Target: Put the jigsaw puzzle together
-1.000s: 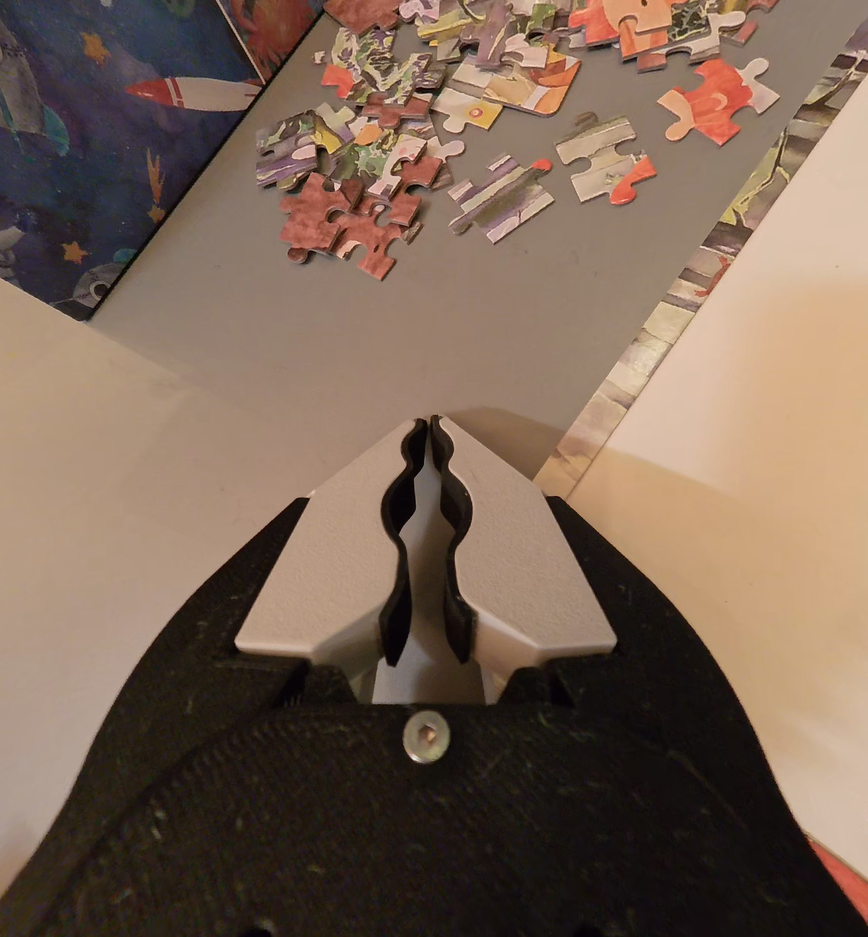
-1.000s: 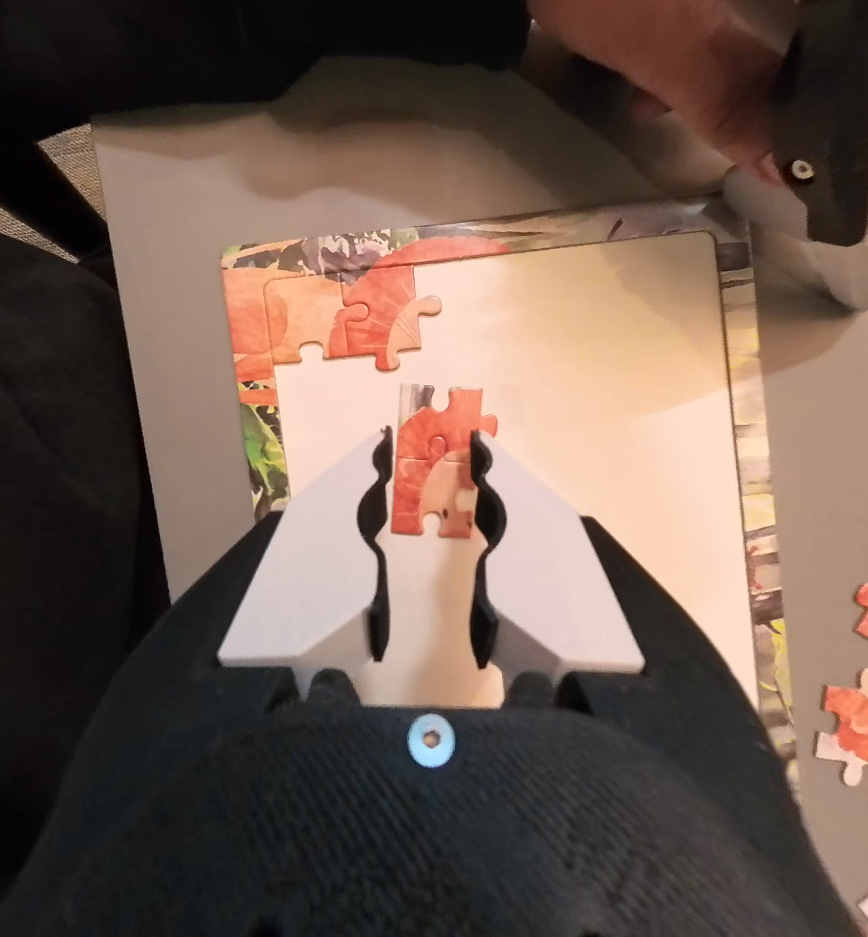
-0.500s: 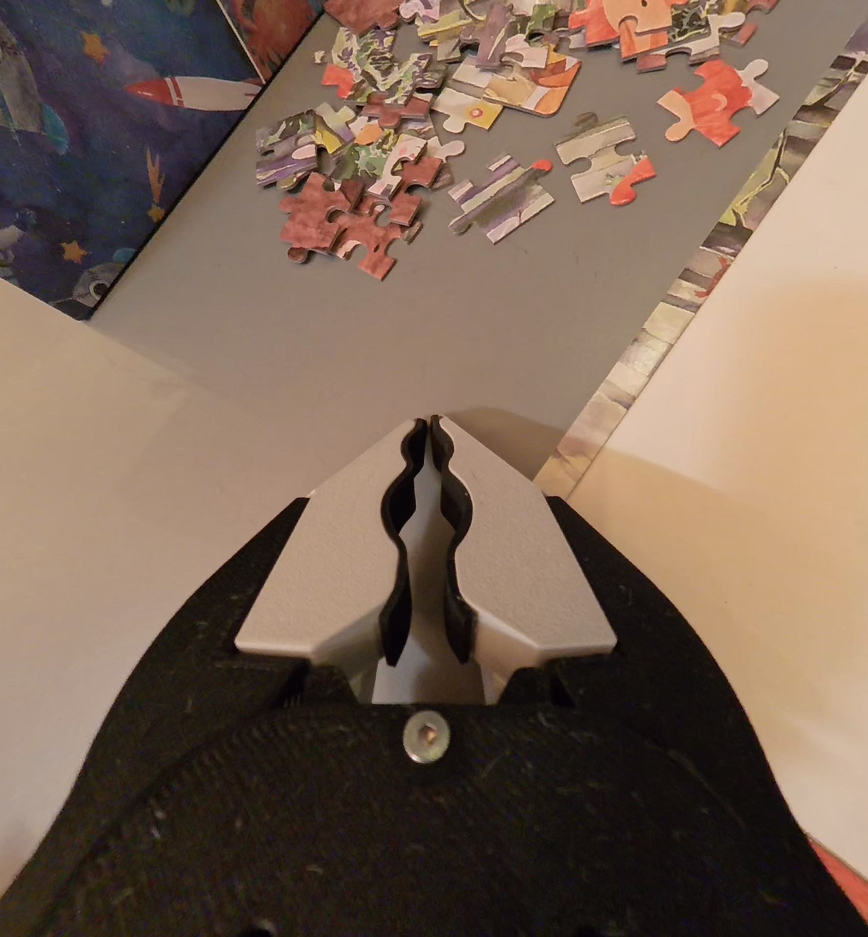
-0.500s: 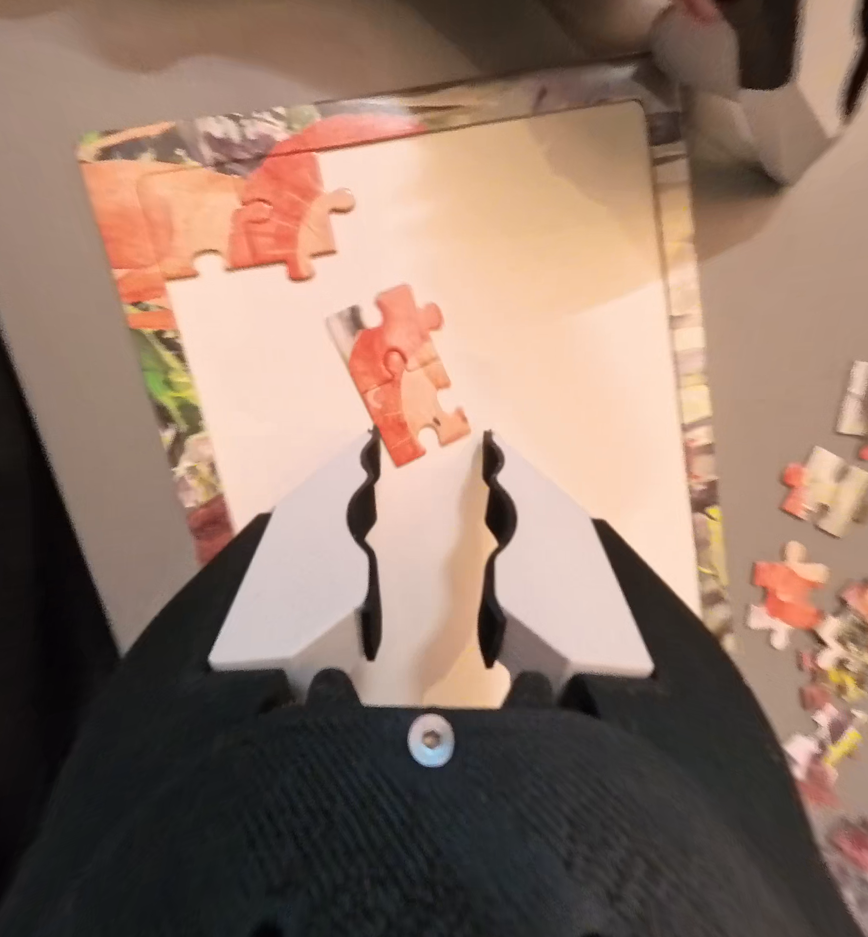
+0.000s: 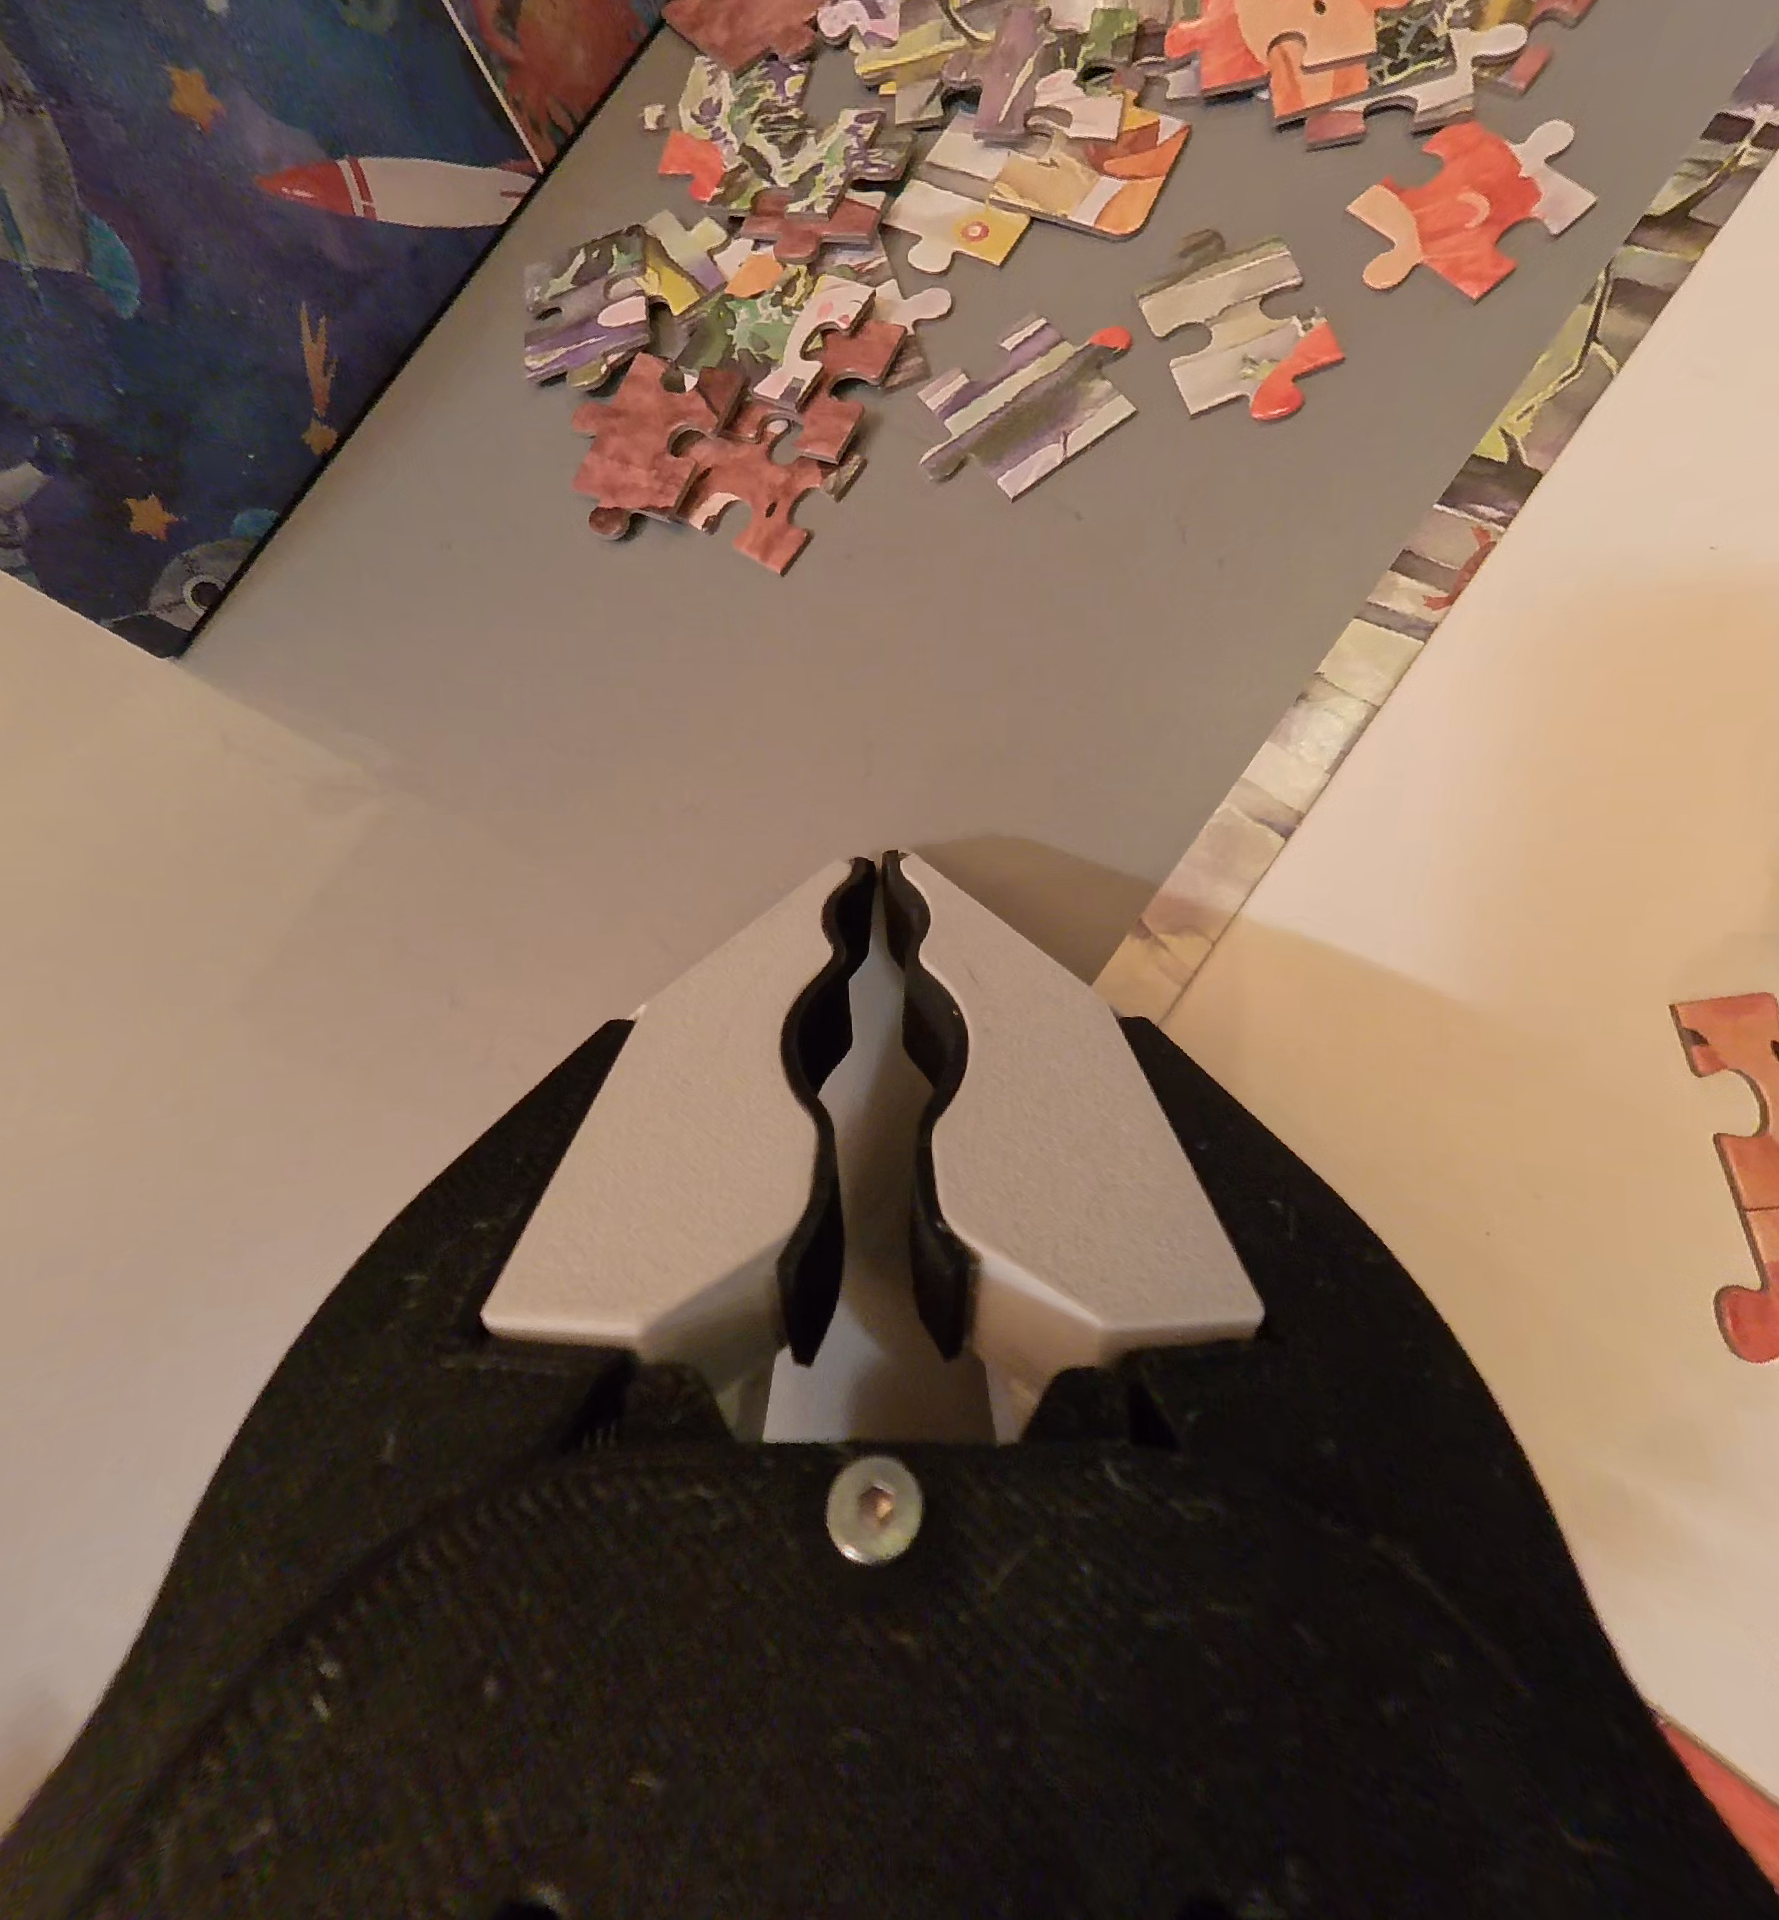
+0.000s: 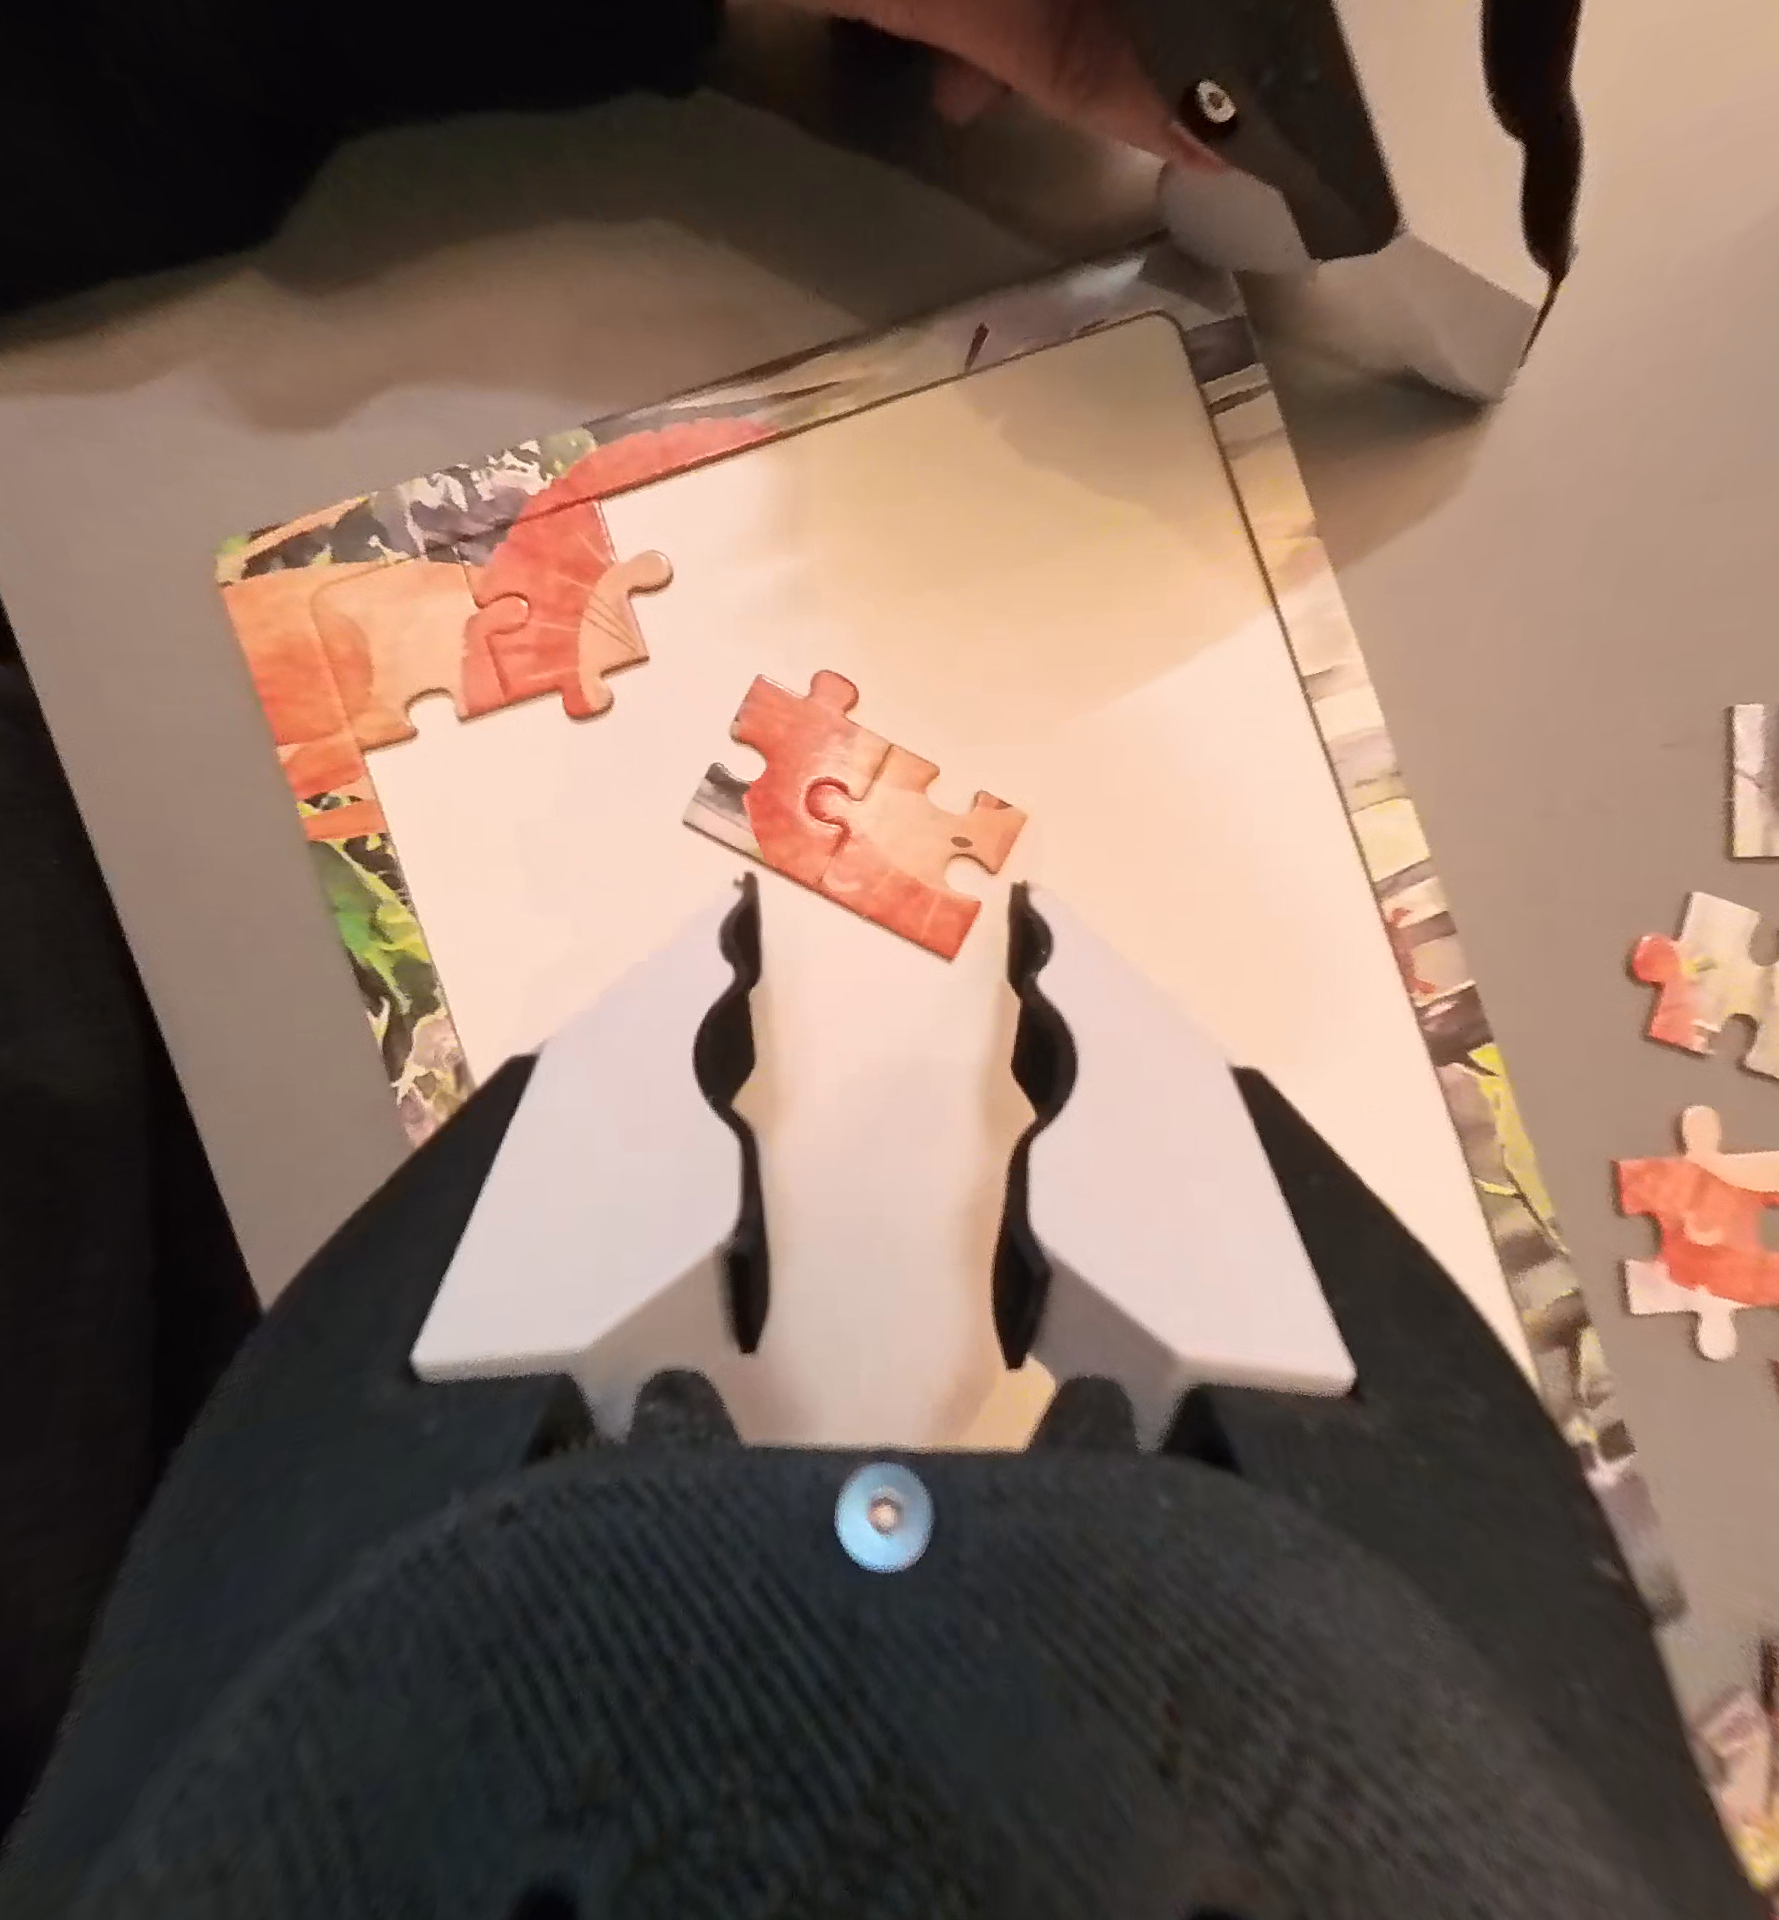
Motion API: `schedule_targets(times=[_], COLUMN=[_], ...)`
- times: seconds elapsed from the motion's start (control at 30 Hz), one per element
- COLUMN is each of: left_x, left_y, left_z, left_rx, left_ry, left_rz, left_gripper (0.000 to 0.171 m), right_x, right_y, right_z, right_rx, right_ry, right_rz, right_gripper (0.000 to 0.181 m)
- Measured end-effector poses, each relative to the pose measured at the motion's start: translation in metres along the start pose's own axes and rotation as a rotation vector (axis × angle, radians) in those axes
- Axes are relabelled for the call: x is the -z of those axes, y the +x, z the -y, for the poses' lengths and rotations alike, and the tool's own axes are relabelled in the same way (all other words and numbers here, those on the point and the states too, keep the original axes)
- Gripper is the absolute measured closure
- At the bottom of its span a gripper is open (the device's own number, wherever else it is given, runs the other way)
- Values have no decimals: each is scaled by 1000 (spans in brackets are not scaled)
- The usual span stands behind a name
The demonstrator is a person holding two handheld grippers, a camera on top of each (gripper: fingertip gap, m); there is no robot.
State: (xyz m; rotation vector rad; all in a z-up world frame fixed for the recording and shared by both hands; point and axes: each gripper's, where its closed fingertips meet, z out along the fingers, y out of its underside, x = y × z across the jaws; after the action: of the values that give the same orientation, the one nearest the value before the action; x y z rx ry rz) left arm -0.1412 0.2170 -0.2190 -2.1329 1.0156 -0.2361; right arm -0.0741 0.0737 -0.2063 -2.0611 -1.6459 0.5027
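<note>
The joined orange pair (image 6: 854, 821) that sat between the right gripper's (image 6: 880, 904) fingers a second ago now lies free on the cream tray floor, turned to a slant, and the gripper has drawn back with its jaws wide apart, holding nothing. At the left of the right wrist view, the puzzle tray (image 6: 1269, 540) has a printed cardboard rim — glossy, with a rounded inner corner — and two fitted pieces (image 6: 511, 644) sit locked into its far left corner, knobs jutting into bare floor. Most of the tray floor around the pair is open. To the right, loose pieces (image 6: 1716, 1236) lie flat on the smooth grey table (image 6: 1591, 623), apart from the rim. In the left wrist view, a dark space-print board (image 5: 137, 312) lies far left, then a heap of mixed pieces (image 5: 781, 312) on matte grey, with clear table near it. The left gripper (image 5: 880, 862) rests at the tray's corner — wavy black pads (image 5: 812, 1143) meeting at the tips, gripping nothing.
</note>
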Motion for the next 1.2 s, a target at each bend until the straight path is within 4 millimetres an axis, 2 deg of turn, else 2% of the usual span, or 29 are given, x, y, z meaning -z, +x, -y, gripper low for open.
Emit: schedule_targets(times=[0.23,0.73,1.2], left_x=[0,0,0], left_y=[0,0,0], left_z=[0,0,0], left_rx=[5,3,3], left_ry=[0,0,0], left_rz=[-2,-1,-1], left_gripper=[168,168,168], right_x=[-2,-7,-8], right_y=[-4,-5,6], right_z=[-3,-6,-4], right_rx=[-6,-10,-25], right_ry=[3,-10,-1], right_rz=[13,35,-21], right_gripper=[125,123,136])
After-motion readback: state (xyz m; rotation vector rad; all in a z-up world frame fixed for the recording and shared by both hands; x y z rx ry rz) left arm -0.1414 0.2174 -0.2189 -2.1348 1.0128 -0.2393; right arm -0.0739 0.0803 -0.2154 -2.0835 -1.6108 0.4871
